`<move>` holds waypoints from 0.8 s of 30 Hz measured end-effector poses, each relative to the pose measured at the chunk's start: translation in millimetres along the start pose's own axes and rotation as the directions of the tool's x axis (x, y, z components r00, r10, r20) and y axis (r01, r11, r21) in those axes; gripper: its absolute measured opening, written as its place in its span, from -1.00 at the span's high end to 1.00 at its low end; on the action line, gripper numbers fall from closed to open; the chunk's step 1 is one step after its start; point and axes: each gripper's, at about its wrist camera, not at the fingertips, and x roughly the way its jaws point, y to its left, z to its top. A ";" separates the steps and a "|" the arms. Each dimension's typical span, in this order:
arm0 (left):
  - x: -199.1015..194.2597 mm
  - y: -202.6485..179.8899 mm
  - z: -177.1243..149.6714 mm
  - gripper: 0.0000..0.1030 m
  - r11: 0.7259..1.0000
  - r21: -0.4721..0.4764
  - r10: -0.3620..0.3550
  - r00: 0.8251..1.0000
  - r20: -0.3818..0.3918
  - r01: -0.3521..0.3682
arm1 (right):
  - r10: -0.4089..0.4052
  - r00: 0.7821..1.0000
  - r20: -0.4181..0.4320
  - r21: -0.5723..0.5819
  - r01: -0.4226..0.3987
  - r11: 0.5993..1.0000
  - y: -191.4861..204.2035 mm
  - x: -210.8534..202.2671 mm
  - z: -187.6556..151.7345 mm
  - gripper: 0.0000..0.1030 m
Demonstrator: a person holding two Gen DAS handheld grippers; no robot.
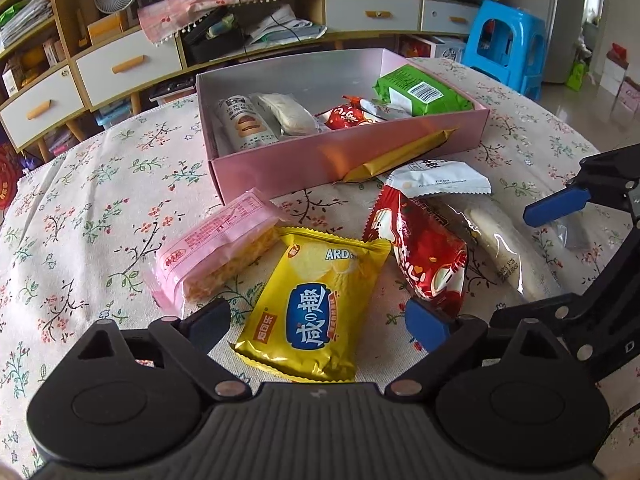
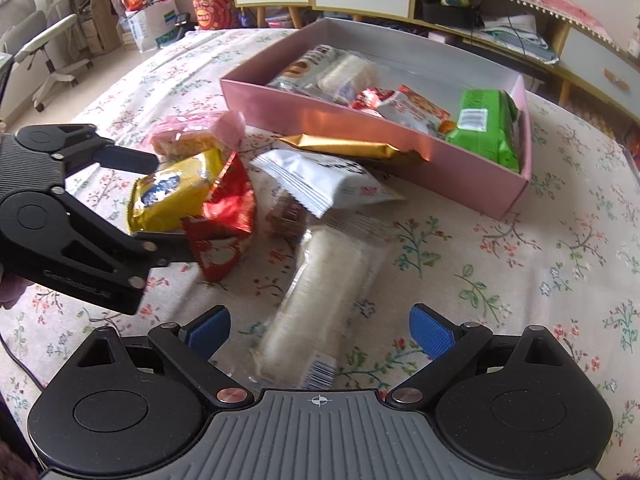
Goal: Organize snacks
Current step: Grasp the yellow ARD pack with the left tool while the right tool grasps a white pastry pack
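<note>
My left gripper [image 1: 316, 328] stands open around a yellow biscuit packet [image 1: 316, 300] lying on the floral tablecloth; a gap shows at each pad. A pink-wrapped cake [image 1: 216, 256] lies to its left and a red packet [image 1: 424, 256] to its right. My right gripper [image 2: 320, 330] is open above a white roll in clear wrap [image 2: 320, 300], with its pads clear of the wrap. The pink box [image 1: 280, 168] behind holds a green packet [image 1: 420, 92] and several other snacks. A gold bar [image 1: 400, 156] and a white packet [image 1: 440, 178] lie against the box's front wall.
The table is round, and its edge curves away at the left and right. Behind it stand a cabinet with white drawers [image 1: 128, 64] and a blue plastic stool [image 1: 504, 40]. An office chair [image 2: 48, 52] and bags stand off to the side on the floor.
</note>
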 end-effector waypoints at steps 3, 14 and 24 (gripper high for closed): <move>1.5 1.4 1.9 -0.75 1.000 -0.017 -0.021 1.000 -0.016 0.020 | -0.014 1.000 -0.004 -0.010 0.014 1.000 1.6 3.7 0.1 -0.89; -1.3 3.7 6.7 -0.38 0.999 -0.037 -0.031 0.999 -0.042 0.029 | -0.037 0.999 -0.003 0.025 0.037 0.999 -2.9 5.6 5.0 -0.79; -3.0 11.7 9.4 -0.09 0.996 -0.088 -0.039 0.998 -0.059 0.034 | -0.023 1.000 -0.002 0.036 0.023 0.999 -3.9 2.1 8.6 -0.16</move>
